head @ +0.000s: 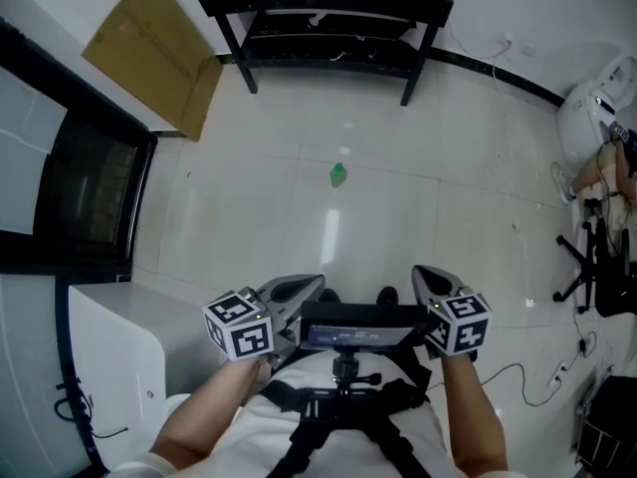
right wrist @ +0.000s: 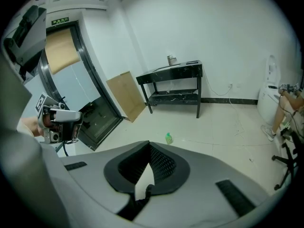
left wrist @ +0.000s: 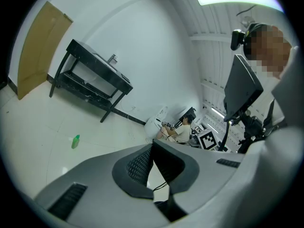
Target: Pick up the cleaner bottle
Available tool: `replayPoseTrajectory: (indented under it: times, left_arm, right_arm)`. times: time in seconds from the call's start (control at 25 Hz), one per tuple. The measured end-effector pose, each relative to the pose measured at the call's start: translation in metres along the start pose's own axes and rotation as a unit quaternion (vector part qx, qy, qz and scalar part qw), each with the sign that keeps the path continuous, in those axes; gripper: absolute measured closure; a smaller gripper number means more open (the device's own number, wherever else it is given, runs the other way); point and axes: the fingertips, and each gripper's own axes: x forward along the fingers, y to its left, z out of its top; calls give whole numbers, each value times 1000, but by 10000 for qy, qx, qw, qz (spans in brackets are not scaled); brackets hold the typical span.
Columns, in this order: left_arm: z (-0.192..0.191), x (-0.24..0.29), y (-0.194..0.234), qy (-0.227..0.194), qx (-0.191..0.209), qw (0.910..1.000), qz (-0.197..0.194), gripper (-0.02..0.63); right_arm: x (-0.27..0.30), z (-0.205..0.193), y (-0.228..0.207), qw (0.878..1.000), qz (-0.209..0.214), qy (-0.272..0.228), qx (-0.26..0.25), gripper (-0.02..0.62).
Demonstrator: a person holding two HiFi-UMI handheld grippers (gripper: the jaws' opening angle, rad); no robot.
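- Item sought: cleaner bottle (head: 338,174), small and green. It stands alone on the pale tiled floor (head: 418,217), just above the centre of the head view. In the right gripper view it shows at the middle of the frame (right wrist: 168,137). In the left gripper view it sits low at the left (left wrist: 75,141).
- Left tongs (head: 299,289): held at lower centre-left of the head view, close to the person's body. Their own view shows the tips (left wrist: 152,145) clenched together with nothing between them.
- Right tongs (head: 428,279): held at lower centre-right, level with the other pair. The tips (right wrist: 149,145) are likewise pressed together and empty.
- Surroundings: black worktop (head: 318,6) against the wall at top centre, and a cardboard sheet (head: 154,53) leaning at upper left. Neither touches the bottle.
- Progress: nothing of the task is done. The bottle is untouched and well apart from both tongs.
- Remaining, by judgement: walk up to the bottle, reach down to floor level, part one pair of tongs, close them round the body and lift.
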Motion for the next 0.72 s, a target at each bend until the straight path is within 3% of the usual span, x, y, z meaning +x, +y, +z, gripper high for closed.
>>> replayPoseTrajectory:
  times: [0.72]
  left_arm:
    - [15,-15,19,5,40,10000,-27,615]
  right_arm:
    - [15,13,17,9998,-98,57,-138,592]
